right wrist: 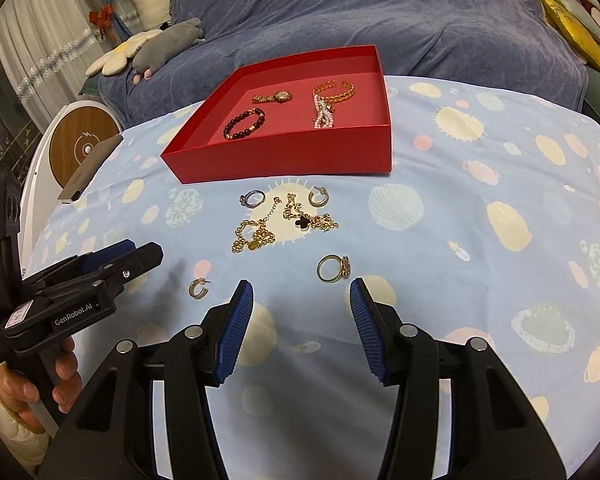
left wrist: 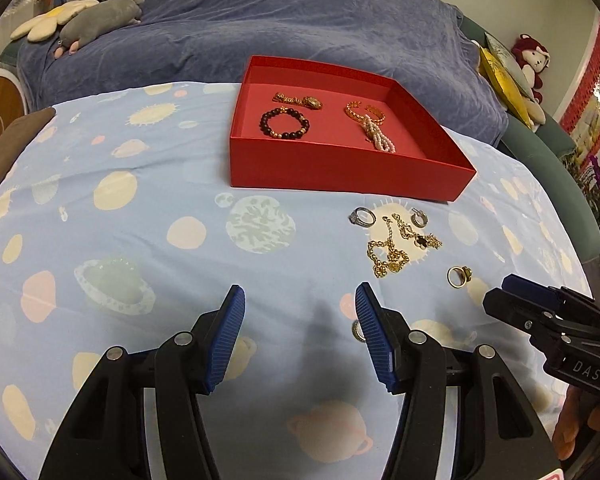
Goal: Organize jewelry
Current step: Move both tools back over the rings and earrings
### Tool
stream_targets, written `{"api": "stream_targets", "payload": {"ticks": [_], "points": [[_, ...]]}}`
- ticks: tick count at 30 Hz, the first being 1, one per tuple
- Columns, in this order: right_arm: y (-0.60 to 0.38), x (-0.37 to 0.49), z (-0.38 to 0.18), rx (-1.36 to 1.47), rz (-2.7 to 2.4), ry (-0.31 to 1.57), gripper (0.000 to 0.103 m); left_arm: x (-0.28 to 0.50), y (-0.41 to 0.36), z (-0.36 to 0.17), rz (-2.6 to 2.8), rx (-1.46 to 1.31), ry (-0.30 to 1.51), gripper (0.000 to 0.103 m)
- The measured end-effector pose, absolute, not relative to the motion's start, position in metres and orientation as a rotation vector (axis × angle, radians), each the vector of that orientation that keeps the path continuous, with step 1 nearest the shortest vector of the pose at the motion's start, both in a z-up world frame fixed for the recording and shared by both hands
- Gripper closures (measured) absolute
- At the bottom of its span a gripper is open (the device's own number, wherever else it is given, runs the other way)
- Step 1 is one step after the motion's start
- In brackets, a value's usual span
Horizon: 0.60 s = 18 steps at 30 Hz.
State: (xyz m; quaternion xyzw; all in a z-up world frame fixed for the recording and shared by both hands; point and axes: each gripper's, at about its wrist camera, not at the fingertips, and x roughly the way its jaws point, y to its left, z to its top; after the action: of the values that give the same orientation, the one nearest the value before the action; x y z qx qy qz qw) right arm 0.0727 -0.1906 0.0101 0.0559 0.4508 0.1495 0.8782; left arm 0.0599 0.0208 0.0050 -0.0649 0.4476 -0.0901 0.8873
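A red box (left wrist: 340, 168) (right wrist: 284, 156) holds a dark bead bracelet (left wrist: 285, 123), a gold watch (left wrist: 298, 100), a gold chain bracelet (left wrist: 364, 111) and a pearl strand (left wrist: 378, 136). On the cloth in front lie a silver ring (right wrist: 253, 199), gold chains (right wrist: 260, 234) with a black clover pendant (right wrist: 302, 223), a hoop earring (right wrist: 319, 196), a gold ring (right wrist: 333, 268) and a second hoop earring (right wrist: 197, 289). My left gripper (left wrist: 300, 300) is open and empty; that earring (left wrist: 357, 330) lies by its right finger. My right gripper (right wrist: 301, 296) is open and empty, just short of the gold ring.
The table is covered by a blue planet-print cloth (left wrist: 140, 220). A blue-covered sofa (left wrist: 300, 20) with plush toys stands behind. A grey flat object (right wrist: 90, 170) lies at the table's left edge, with a round wooden disc (right wrist: 82, 146) beyond it.
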Motion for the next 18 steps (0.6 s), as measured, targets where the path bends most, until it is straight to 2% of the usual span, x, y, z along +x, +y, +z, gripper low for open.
{"api": "stream_targets", "payload": {"ticks": [3,18], "points": [[-0.191,0.074,0.010,0.120,0.313,0.941,0.054,0.060,0.018,0.002,-0.197,-0.137,0.939,0.043],[-0.193,0.078,0.006,0.122,0.302,0.958,0.054,0.057,0.000,-0.010,-0.239,-0.103,0.972,0.042]]}}
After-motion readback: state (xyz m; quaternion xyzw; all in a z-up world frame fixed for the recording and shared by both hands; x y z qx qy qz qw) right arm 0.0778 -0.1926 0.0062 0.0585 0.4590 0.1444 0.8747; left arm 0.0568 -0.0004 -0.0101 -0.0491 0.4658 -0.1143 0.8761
